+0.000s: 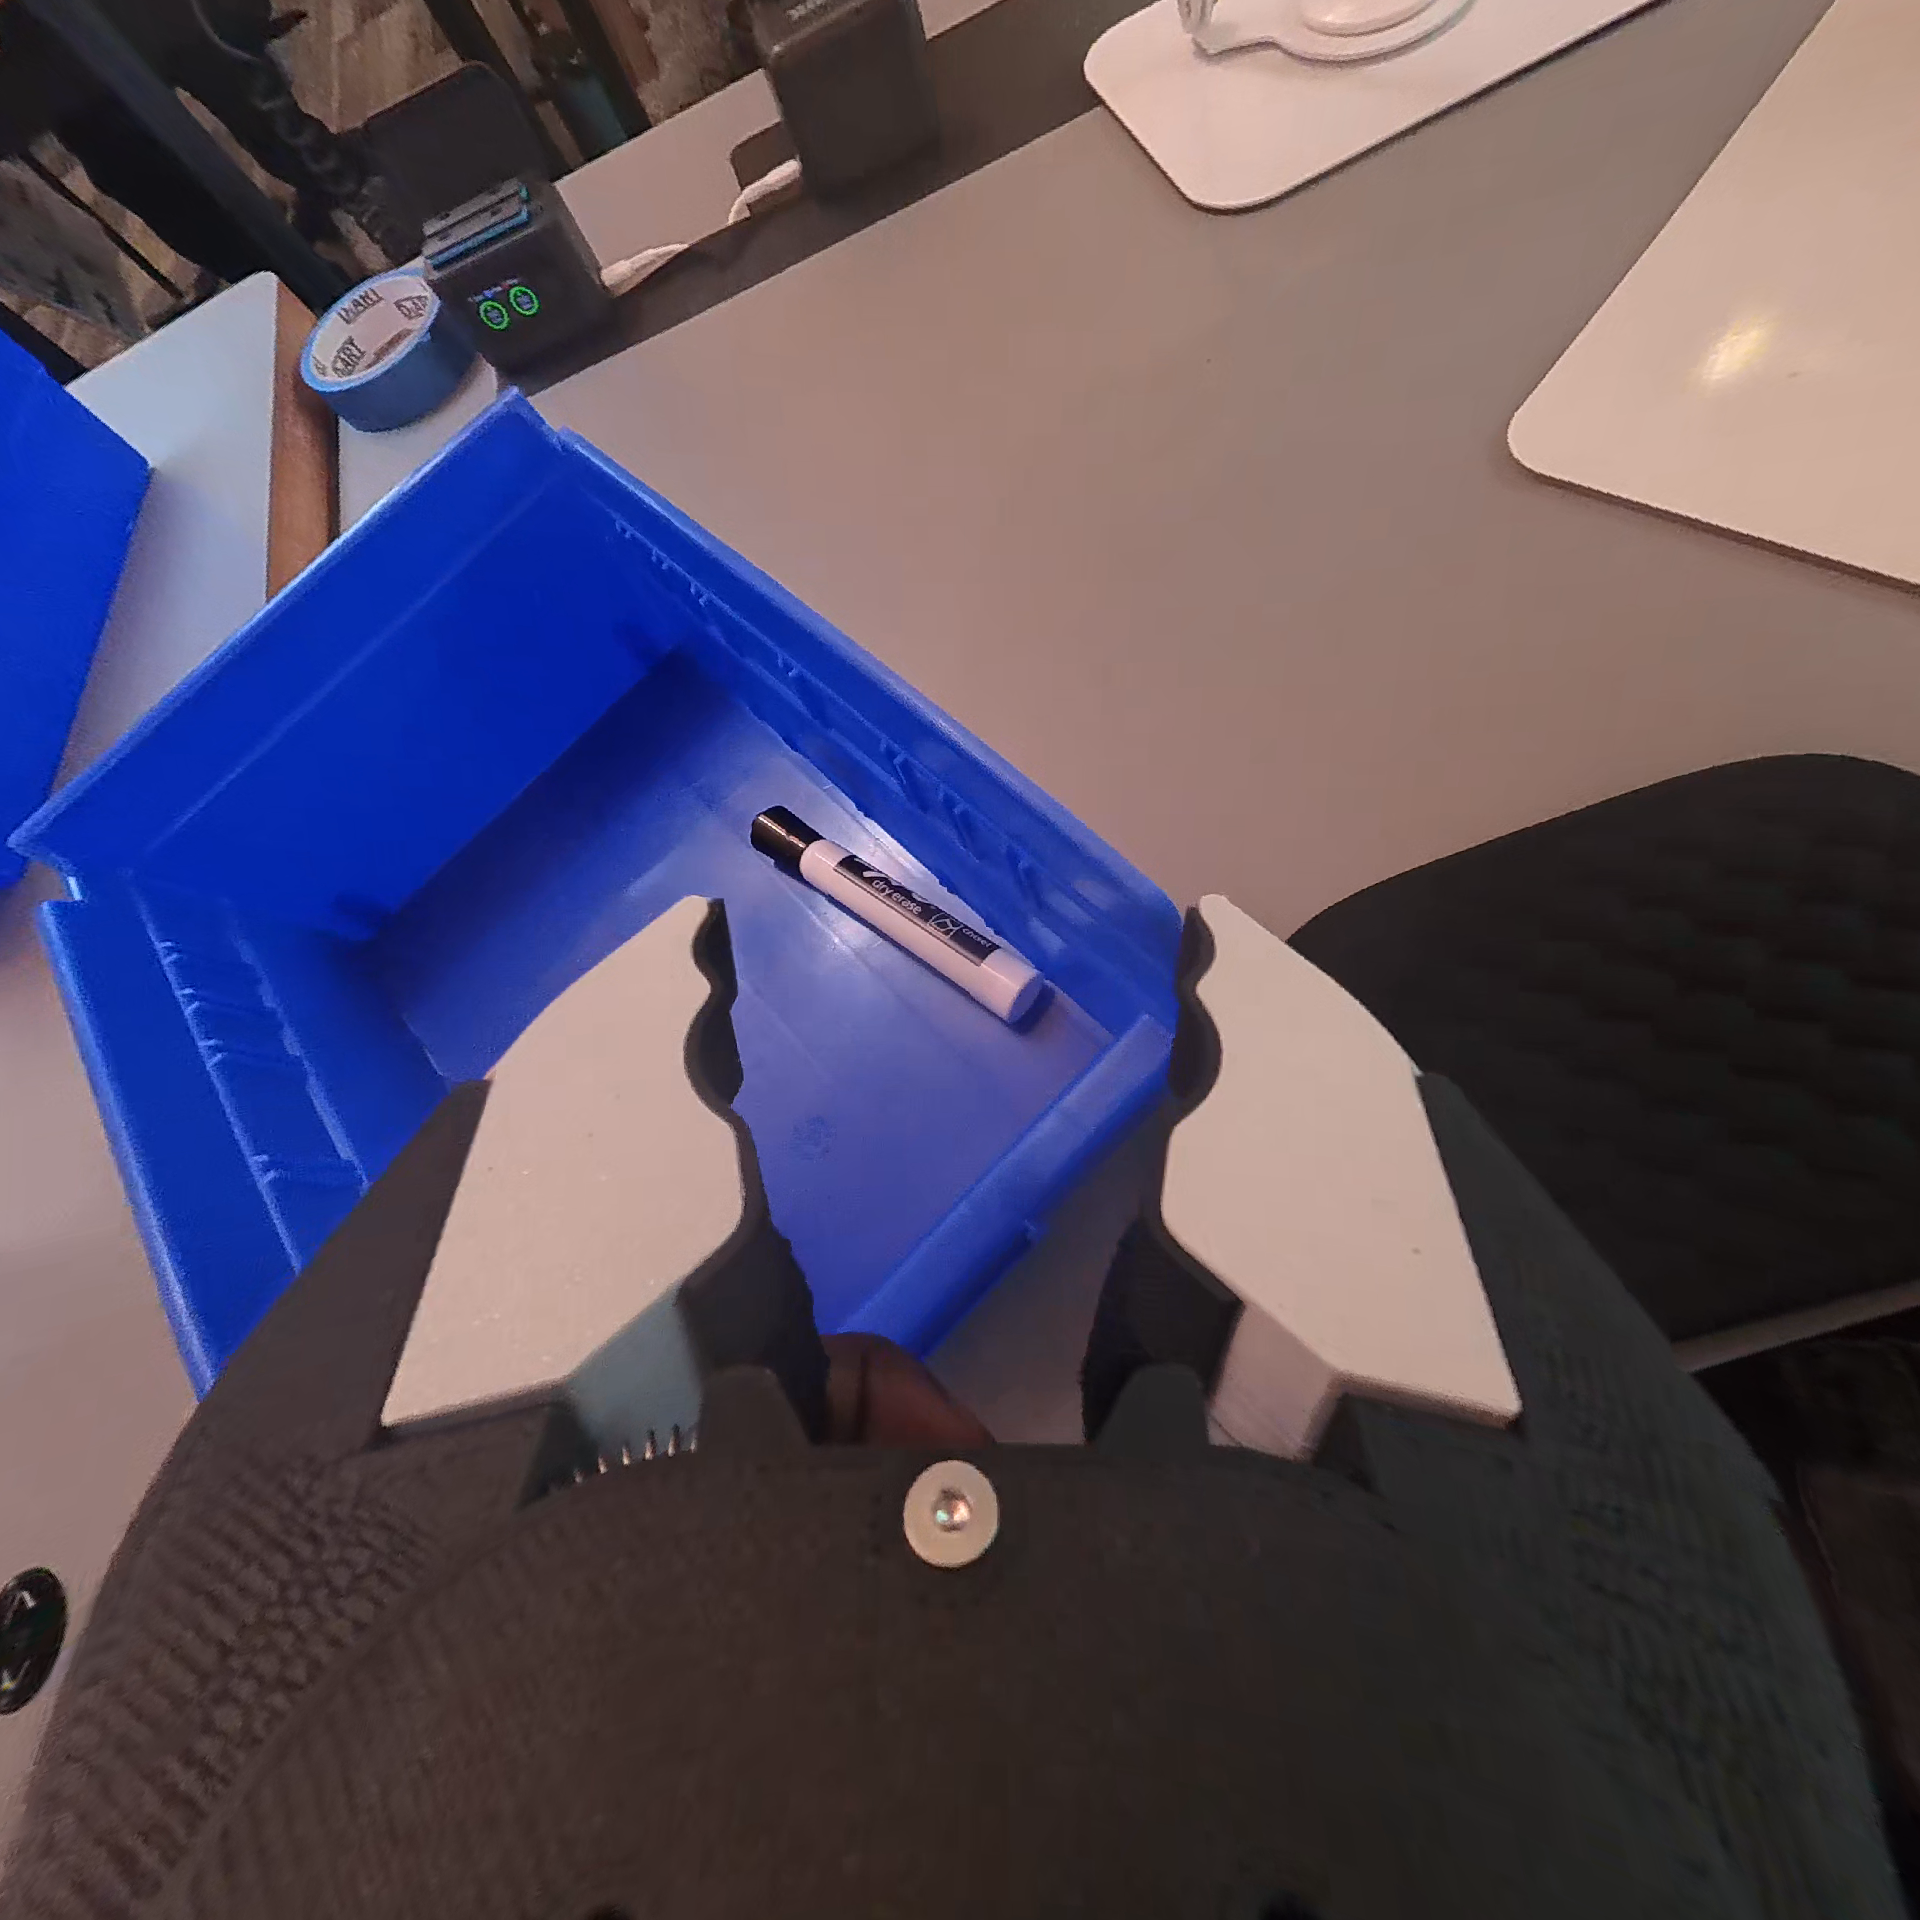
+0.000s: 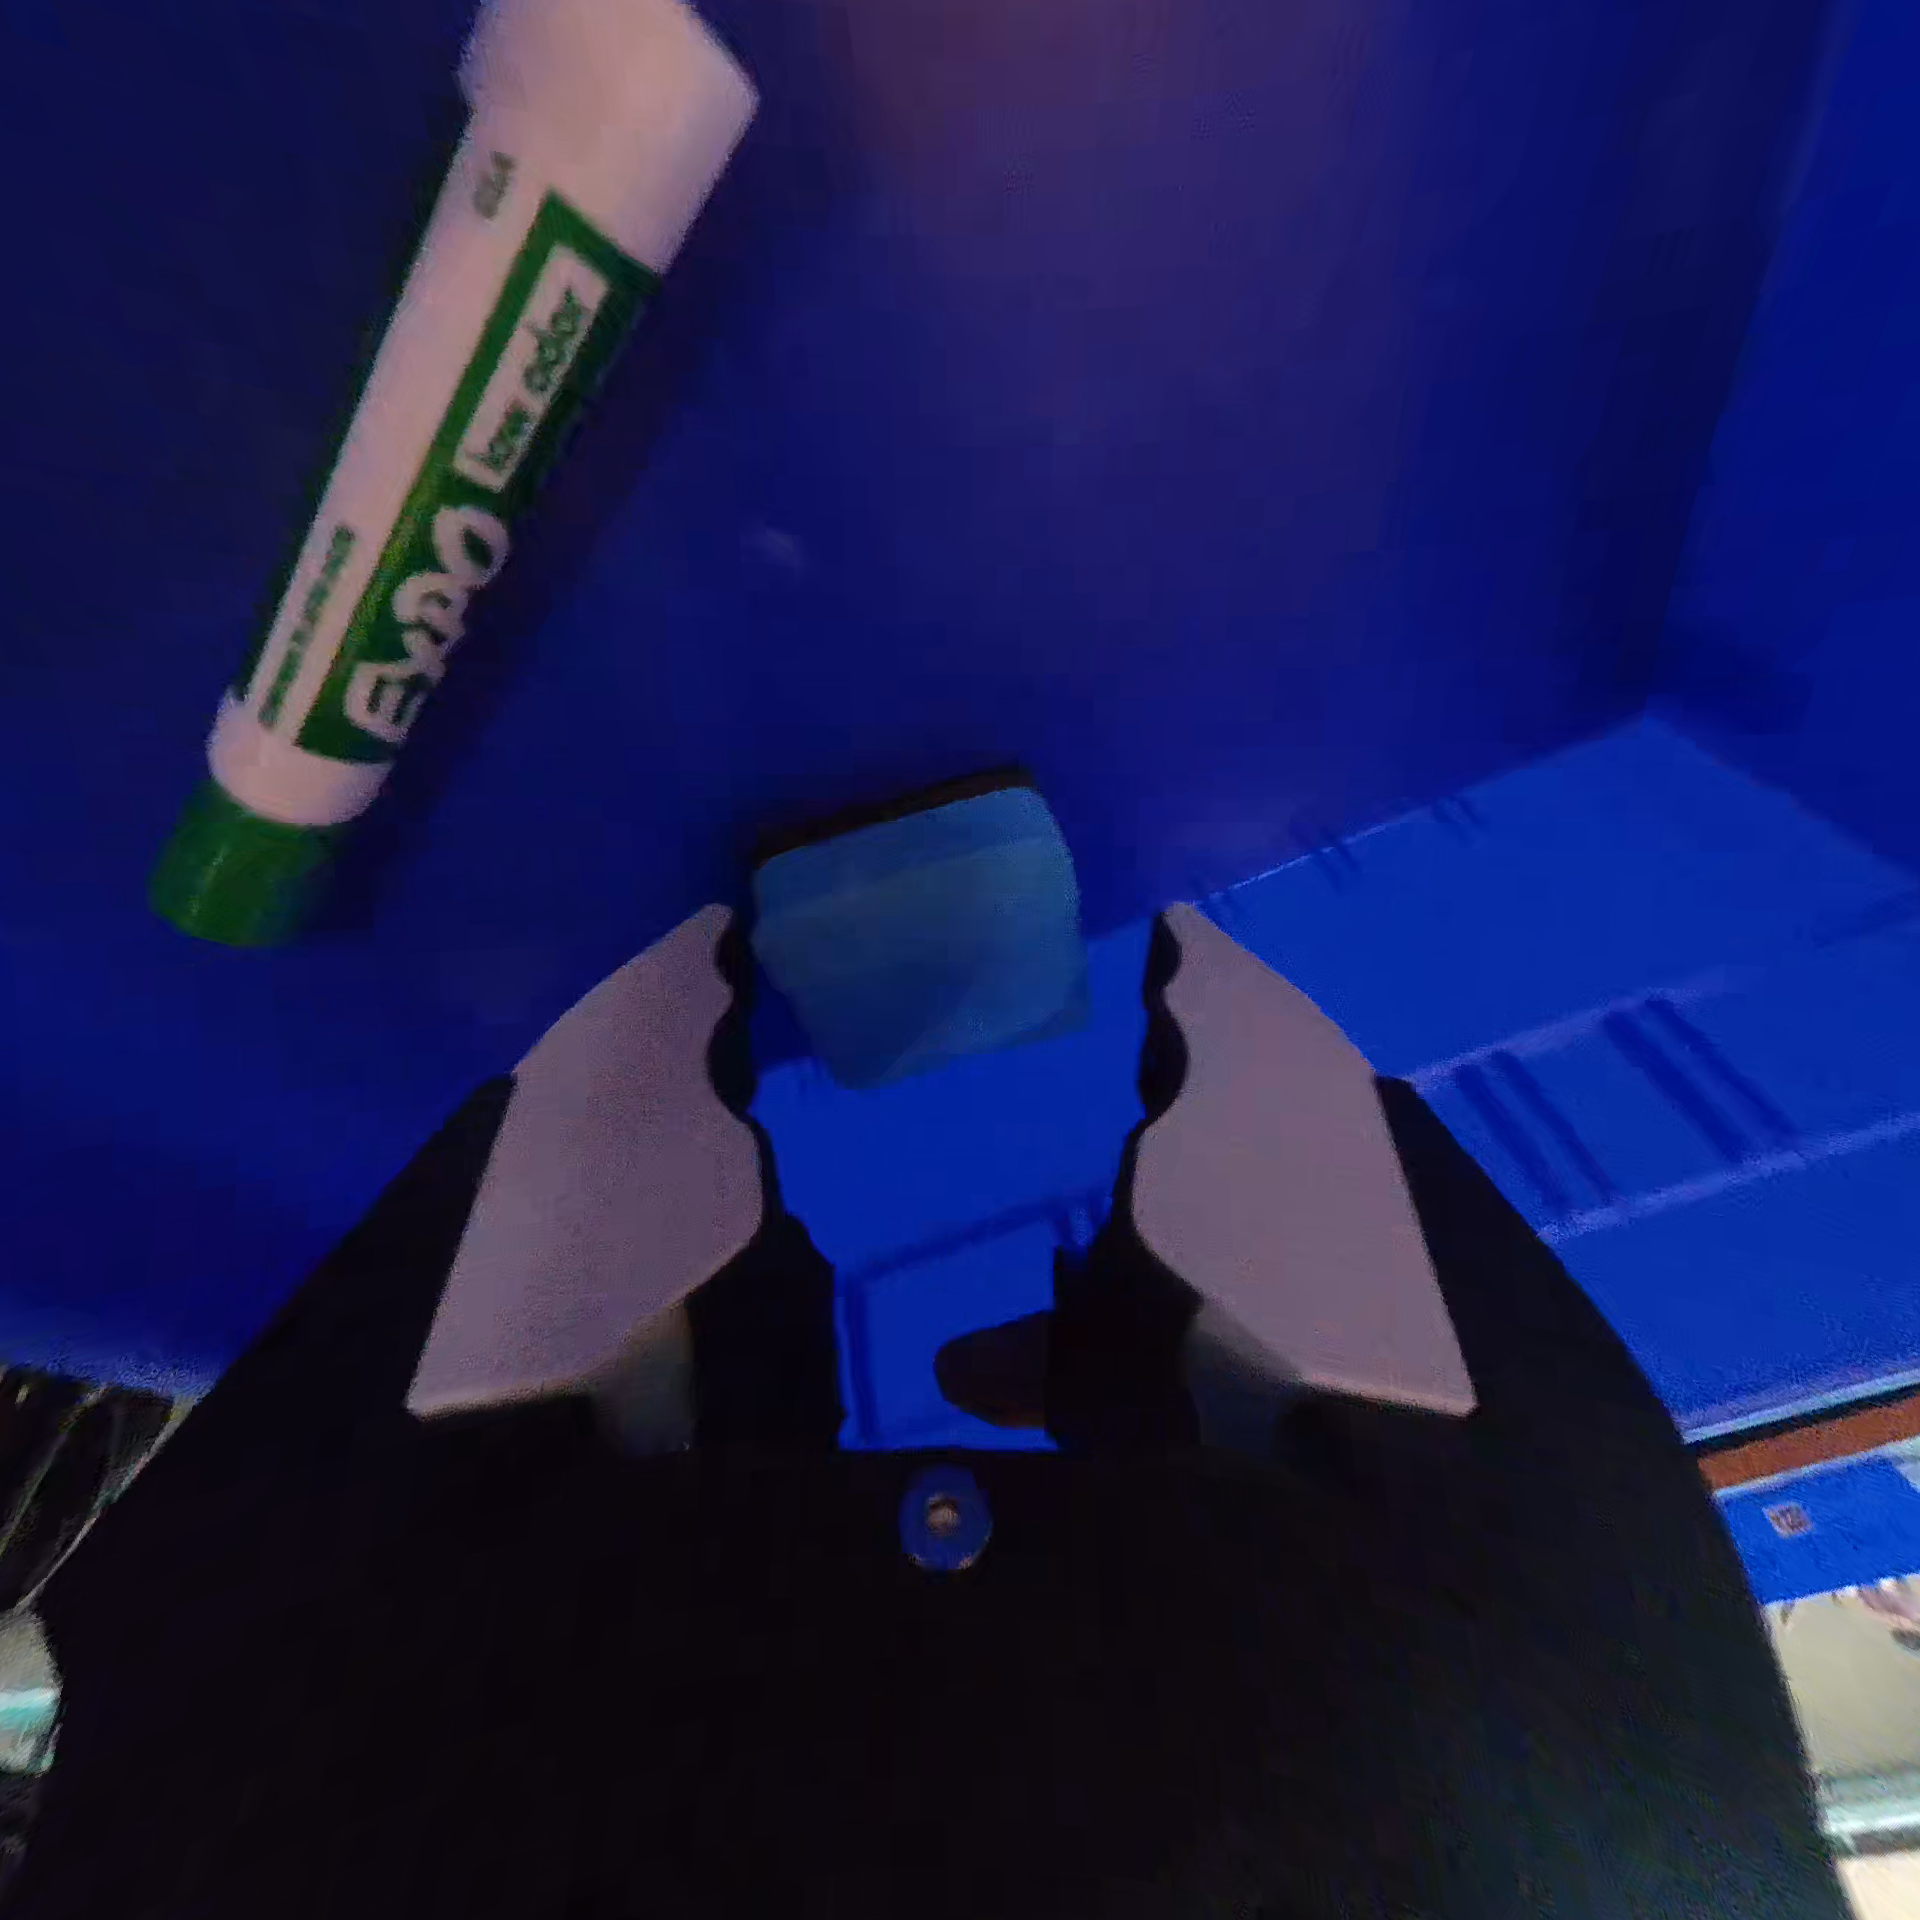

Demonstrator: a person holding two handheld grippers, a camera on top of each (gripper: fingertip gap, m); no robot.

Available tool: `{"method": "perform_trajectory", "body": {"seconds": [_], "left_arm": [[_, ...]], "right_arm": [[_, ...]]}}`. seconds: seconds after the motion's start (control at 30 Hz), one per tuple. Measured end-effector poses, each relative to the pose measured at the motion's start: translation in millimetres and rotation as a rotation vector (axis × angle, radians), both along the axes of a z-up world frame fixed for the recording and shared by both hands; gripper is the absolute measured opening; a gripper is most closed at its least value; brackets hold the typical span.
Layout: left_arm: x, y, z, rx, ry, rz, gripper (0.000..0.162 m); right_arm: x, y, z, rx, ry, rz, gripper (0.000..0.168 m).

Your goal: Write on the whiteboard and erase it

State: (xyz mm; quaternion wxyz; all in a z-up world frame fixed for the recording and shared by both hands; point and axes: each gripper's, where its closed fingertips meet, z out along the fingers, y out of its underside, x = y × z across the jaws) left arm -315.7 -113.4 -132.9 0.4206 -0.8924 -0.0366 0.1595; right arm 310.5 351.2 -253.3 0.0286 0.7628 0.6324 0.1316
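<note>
Right, my left gripper (image 1: 951,914) hung spread wide and empty over a blue bin (image 1: 312,665) on the grey table (image 1: 1091,499); a black-capped marker (image 1: 899,914) lay on the bin floor near its right wall. My right gripper (image 2: 940,920) was down inside another blue bin (image 2: 1558,935), jaws apart, a small blue eraser (image 2: 914,935) between the fingertips, grip unclear. A green-capped marker (image 2: 457,468) lay to its left. The whiteboard (image 1: 1766,343) sat far right on the table, blue tape (image 1: 390,348) beyond the bin.
</note>
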Motion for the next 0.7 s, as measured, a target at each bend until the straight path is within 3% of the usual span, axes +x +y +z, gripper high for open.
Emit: {"method": "perform_trajectory", "body": {"seconds": [0.03, 0.1, 0.2, 0.3, 0.37, 0.43, 0.53, 0.7], "left_arm": [[0, -1, -2, -0.009, -0.004, 0.001, 0.082], [-2, -2, -6, -0.026, -0.008, 0.000, 0.082], [-10, -4, -3, -0.012, -0.031, 0.005, 0.081], [-20, -9, 0, -0.015, -0.101, -0.011, 0.080], [-35, -12, -4, -0.035, -0.147, 0.018, 0.080], [-55, -12, -12, -0.063, -0.158, 0.107, 0.080], [-70, -3, -32, -0.123, -0.196, 0.152, 0.080], [-83, -1, -61, -0.280, -0.257, 0.184, 0.078]], "right_arm": [[0, 0, 1, -0.009, -0.002, 0.019, 0.059], [-1, 8, 13, 0.064, -0.007, 0.043, 0.058], [-41, 7, 73, 0.253, 0.103, 0.052, 0.058], [-153, -48, 153, 0.337, 0.507, 0.203, 0.057], [-230, -105, 183, 0.291, 0.705, 0.410, 0.057], [-287, -130, 178, 0.279, 0.679, 0.514, 0.057], [-382, -153, 143, 0.137, 0.685, 0.624, 0.057], [-486, -134, 66, 0.042, 0.550, 0.651, 0.057]]}}
